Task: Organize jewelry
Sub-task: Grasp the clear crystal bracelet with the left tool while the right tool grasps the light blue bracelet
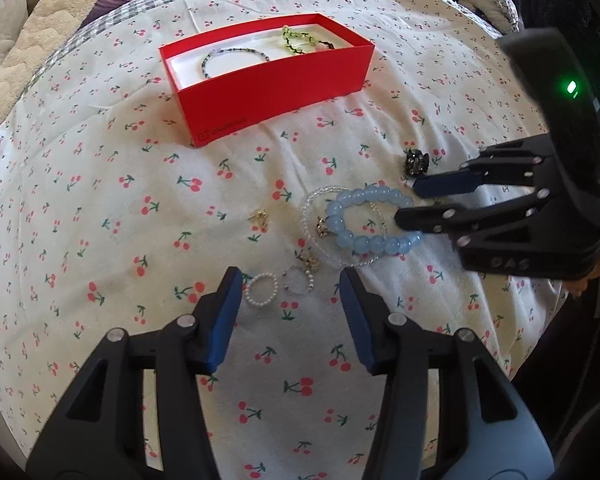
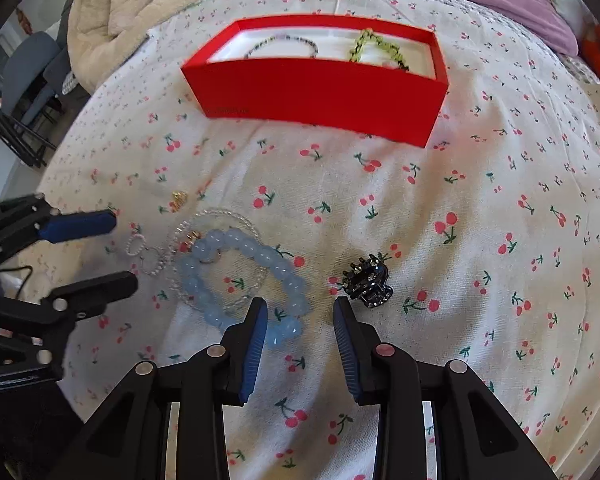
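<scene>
While both of my tools hang over the cherry-print bedspread (image 1: 100, 208), neither holds anything: my left tool (image 1: 291, 292) stands wide above the small pearl ring (image 1: 261, 290) and the thin beaded ring (image 1: 299, 282) beside it, and my right tool (image 2: 300, 312) is spread wide with its left finger just at the blue bead bracelet (image 2: 244, 272). That bracelet lies across a clear bead bracelet (image 2: 216, 220), near the middle of the bed, well short of the red box (image 2: 320, 96), which already keeps a dark beaded bracelet (image 2: 284, 46) and a green one (image 2: 376, 50). I judge the blue beads light, hard and slippery, strung loosely, so the loop will sag; I would pinch across one bead at the near side. The black claw clip (image 2: 368, 284) lies just beside my right finger; small gold pieces (image 1: 260, 218) sit apart.
</scene>
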The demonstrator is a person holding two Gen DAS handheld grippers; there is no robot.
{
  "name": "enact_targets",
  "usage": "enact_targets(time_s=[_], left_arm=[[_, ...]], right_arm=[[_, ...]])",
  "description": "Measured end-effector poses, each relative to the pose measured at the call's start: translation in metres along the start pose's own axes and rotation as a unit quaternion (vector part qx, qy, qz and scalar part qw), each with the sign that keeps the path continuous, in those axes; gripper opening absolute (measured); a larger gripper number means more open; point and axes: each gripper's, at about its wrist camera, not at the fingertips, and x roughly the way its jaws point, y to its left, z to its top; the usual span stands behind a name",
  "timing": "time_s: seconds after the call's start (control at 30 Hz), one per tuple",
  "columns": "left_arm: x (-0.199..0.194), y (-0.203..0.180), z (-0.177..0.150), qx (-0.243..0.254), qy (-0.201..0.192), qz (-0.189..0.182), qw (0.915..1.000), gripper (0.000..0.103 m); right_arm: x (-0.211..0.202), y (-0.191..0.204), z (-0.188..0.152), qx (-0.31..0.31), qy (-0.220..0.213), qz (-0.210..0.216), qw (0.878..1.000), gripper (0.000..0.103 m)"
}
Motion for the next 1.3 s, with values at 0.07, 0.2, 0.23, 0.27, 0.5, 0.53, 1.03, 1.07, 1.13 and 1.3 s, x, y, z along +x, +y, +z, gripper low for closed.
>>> enact_targets(time_s=[0.07,0.2,0.23,0.27,0.5,0.53,1.03,1.07,1.13,1.3], left_arm=[[0.002,-0.003,0.003,0.001,0.002,-0.003,1.0000,0.052],[0.006,-0.007,0.007,0.005,0.006,-0.004,1.0000,0.049],[0.008,-0.008,0.009,0.006,0.008,-0.004,0.9999,0.047],[0.010,-0.009,0.010,0.005,0.010,-0.005,0.9999,0.047],[0.014,-0.011,0.019,-0.001,0.013,-0.013,0.9998,0.041],[0.014,-0.011,0.021,-0.001,0.012,-0.014,0.9998,0.041],[0.040,-0.018,0.055,0.021,0.038,-0.044,0.9981,0.027],[0.044,-0.020,0.058,0.027,0.044,-0.050,0.9974,0.027],[0.049,-0.026,0.060,0.040,0.056,-0.055,0.9962,0.027],[0.062,-0.038,0.060,0.076,0.084,-0.033,0.9930,0.026]], right_arm=[[0.004,0.000,-0.001,-0.011,-0.004,-0.008,1.000,0.028],[0.004,0.004,0.000,-0.029,-0.003,-0.015,0.999,0.012],[0.004,0.004,0.001,-0.029,-0.003,-0.013,0.999,0.012],[0.004,0.003,0.000,-0.029,-0.002,-0.014,0.999,0.012],[-0.018,-0.002,-0.004,-0.036,-0.018,-0.011,0.999,0.012],[-0.021,-0.002,-0.005,-0.036,-0.021,-0.010,0.999,0.012],[-0.078,-0.035,-0.023,-0.002,-0.055,0.012,0.998,0.012],[-0.079,-0.040,-0.024,0.003,-0.053,0.009,0.999,0.012],[-0.073,-0.041,-0.020,0.010,-0.048,0.003,0.999,0.012],[-0.058,-0.056,-0.022,0.021,-0.024,-0.007,0.999,0.012]])
